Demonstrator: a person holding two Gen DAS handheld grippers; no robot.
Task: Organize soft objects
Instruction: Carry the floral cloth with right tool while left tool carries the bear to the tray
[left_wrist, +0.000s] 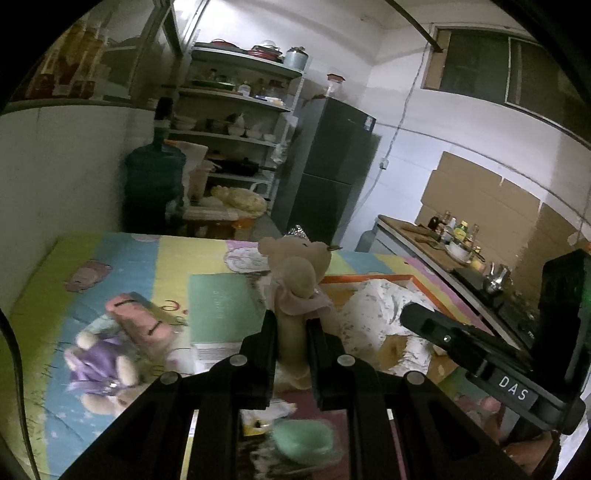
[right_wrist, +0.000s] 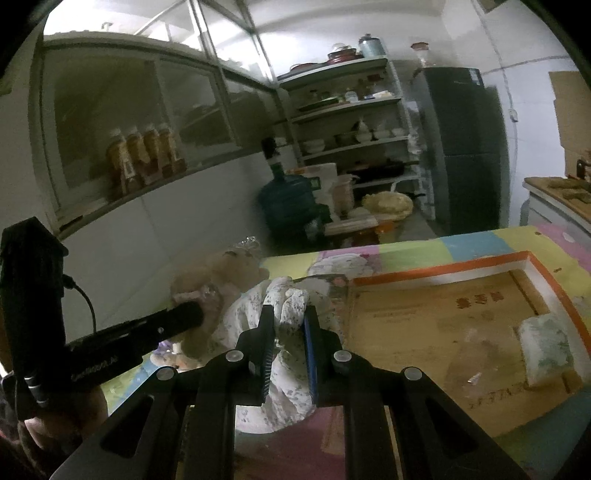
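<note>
Pinching a beige plush toy (left_wrist: 295, 291), the left hand-held gripper (left_wrist: 290, 332) angles downward.

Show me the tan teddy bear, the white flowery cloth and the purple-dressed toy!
tan plush teddy bear (left_wrist: 295, 273): left wrist view, its head.
white flowery cloth (right_wrist: 291, 299): right wrist view, bunched top.
purple-dressed plush toy (left_wrist: 96, 363): left wrist view, its dress.

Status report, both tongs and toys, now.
Left tongs shut on beige plush. Right tongs shut on floral cloth toy. Cardboard box ahead, path open.
</note>
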